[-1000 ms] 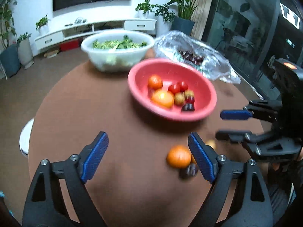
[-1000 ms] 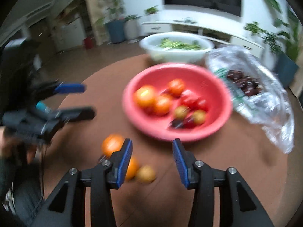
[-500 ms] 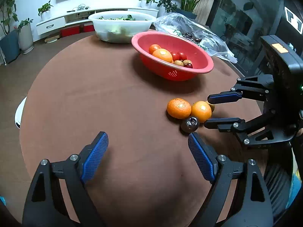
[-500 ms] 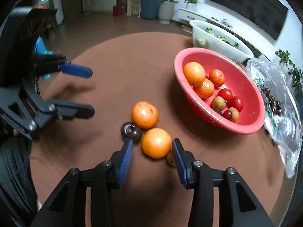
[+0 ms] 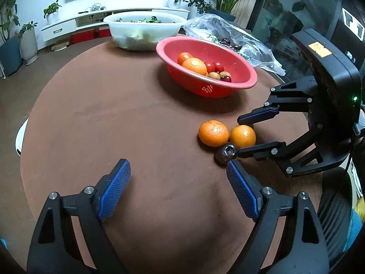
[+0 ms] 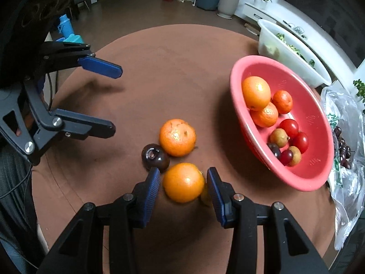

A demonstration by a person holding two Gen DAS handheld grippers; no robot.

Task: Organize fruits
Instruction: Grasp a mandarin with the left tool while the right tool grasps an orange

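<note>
Left gripper (image 5: 178,182) spread wide over bare brown table (image 5: 114,114), grasping nothing. Right gripper (image 6: 182,182) straddles near orange (image 6: 183,182), not visibly clamped; plum (image 6: 155,156) touches its left finger. Red bowl (image 6: 319,137) far right, near table edge.

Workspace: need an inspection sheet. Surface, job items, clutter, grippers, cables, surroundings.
Surface: round brown table.
Job's things: red bowl holding fruit; two loose oranges, near and far, a dark plum, a small yellowish fruit.
Clutter: white tub of greens; plastic bag with dark fruit.
Grippers: left gripper open, empty; right gripper open around the near orange, grip not confirmed.
Cables: thin black cable at the left gripper.
Surroundings: TV, white cabinet, potted plants.
</note>
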